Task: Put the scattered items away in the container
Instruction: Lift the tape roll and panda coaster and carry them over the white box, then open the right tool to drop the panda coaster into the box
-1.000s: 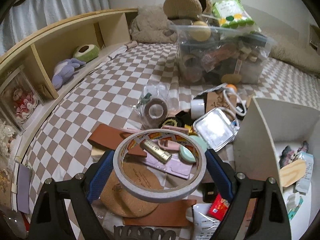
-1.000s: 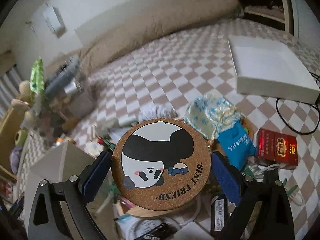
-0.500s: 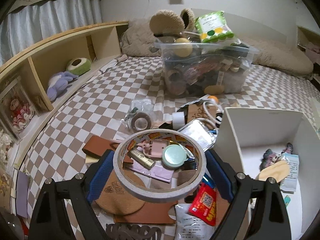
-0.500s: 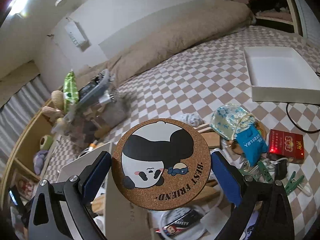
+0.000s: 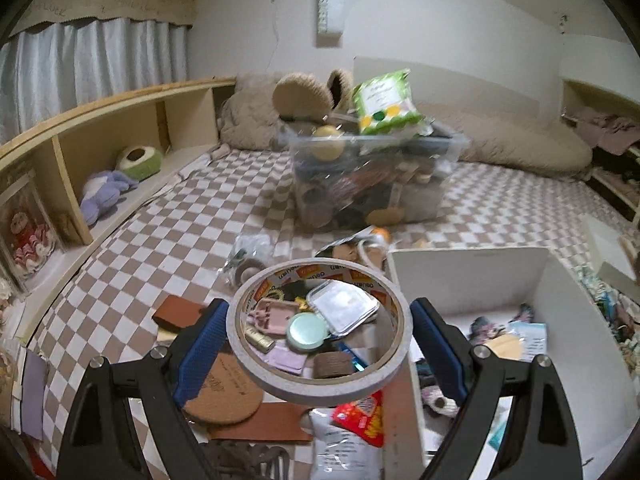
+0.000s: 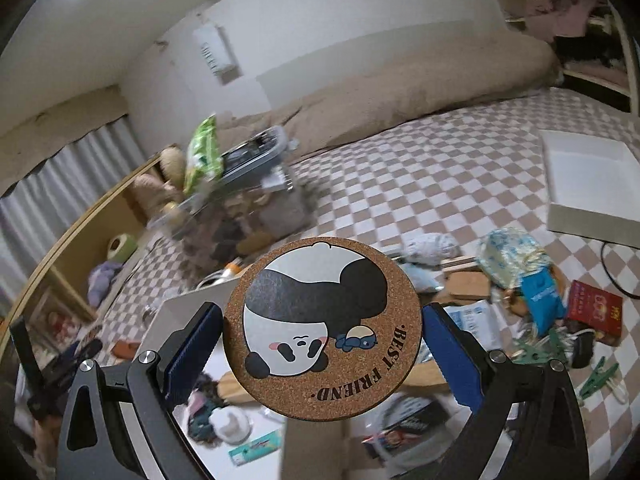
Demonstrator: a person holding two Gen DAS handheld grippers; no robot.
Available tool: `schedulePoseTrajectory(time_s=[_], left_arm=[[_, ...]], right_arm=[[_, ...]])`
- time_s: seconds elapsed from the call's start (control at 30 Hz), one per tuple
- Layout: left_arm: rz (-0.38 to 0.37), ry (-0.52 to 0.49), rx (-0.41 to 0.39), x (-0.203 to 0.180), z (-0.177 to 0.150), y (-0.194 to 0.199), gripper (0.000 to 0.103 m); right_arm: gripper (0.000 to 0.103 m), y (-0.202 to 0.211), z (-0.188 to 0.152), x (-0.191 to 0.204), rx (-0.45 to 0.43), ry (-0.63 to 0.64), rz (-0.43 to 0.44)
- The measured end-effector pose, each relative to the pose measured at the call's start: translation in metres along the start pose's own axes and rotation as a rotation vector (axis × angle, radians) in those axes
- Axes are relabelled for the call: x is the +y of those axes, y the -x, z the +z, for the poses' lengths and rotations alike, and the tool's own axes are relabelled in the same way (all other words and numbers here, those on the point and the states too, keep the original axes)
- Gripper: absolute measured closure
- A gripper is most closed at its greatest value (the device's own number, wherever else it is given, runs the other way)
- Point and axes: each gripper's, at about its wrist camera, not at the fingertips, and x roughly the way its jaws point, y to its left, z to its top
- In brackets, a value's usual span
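Note:
My left gripper point(image 5: 319, 332) is shut on a wide white tape roll point(image 5: 320, 394), holding it flat above a heap of small items. To its right stands the open white box point(image 5: 472, 280) with several things inside. Under the roll lie a teal compact point(image 5: 308, 330), a clear case point(image 5: 344, 308), a cork coaster point(image 5: 224, 392) and a red packet point(image 5: 360, 416). My right gripper point(image 6: 322, 332) is shut on a round cork panda coaster point(image 6: 322, 320), which hangs above that white box point(image 6: 188, 304).
A full clear bin point(image 5: 368, 176) stands further back on the checked bed cover. A wooden shelf point(image 5: 80, 152) with plush toys runs along the left. In the right wrist view lie a red box point(image 6: 594, 312), a blue pouch point(image 6: 540, 296), green pegs point(image 6: 596, 376) and a white lid point(image 6: 592, 184).
Both grippers have risen and tipped upward with their loads. The left one has drifted right toward the white box; the right one now hangs over the box's inside.

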Motion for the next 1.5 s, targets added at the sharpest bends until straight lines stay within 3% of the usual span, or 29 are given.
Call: schedulePoseTrajectory(time_s=[0.2,0.47,0.77,1.1,1.5], left_arm=[[-0.087,-0.031,-0.033,-0.023,0.004,0.018,0.012],[-0.183,-0.089,-0.003,-0.058,-0.008,0.025,0.012],[-0.245,-0.121,0.027,-0.077,-0.021,0.029,0.012],[-0.299,-0.115,0.042,-0.081,-0.024,0.033,0.012],[-0.399,-0.138,0.094,-0.095,-0.031,0.032,0.012]], right_arm=[[0.004,-0.004,-0.012,0.033,0.039,0.082,0.057],[0.004,-0.012,-0.036,0.064,0.111,0.176,0.092],[0.004,-0.017,-0.073,0.081,0.212,0.261,0.067],[0.004,-0.009,-0.098,0.095,0.26,0.411,0.003],[0.004,-0.004,-0.121,0.107,0.312,0.513,0.031]])
